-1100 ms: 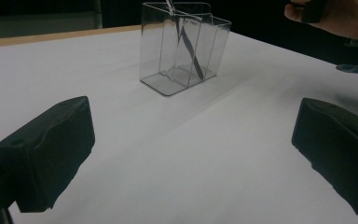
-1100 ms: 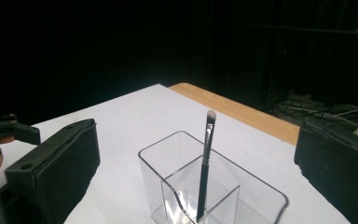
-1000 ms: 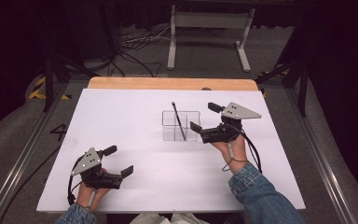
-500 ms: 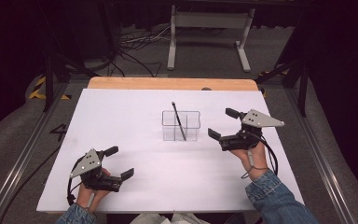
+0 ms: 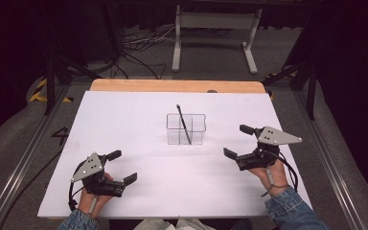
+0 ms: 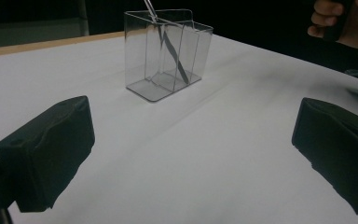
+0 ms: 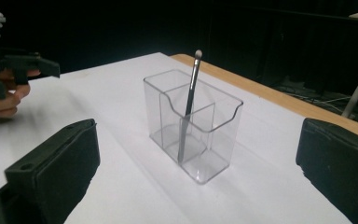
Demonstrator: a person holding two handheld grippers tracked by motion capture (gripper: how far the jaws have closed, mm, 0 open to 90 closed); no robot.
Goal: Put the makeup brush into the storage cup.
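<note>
White paper covers your desk [image 5: 139, 120], with a wooden edge on the far side and a dark floor with cables behind it. Your left gripper [image 5: 120, 167] rests low near your edge of the desk, jaws wide apart and holding nothing. Ahead of it and to its right stands the clear holder [image 5: 186, 128], well apart from it. Your right gripper [image 5: 242, 141] is also spread wide and empty; the holder stands ahead of it, to its left, near but not touching. A thin dark brush [image 7: 189, 100] leans inside the holder, against the middle divider, with its pale tip above the rim.
</note>
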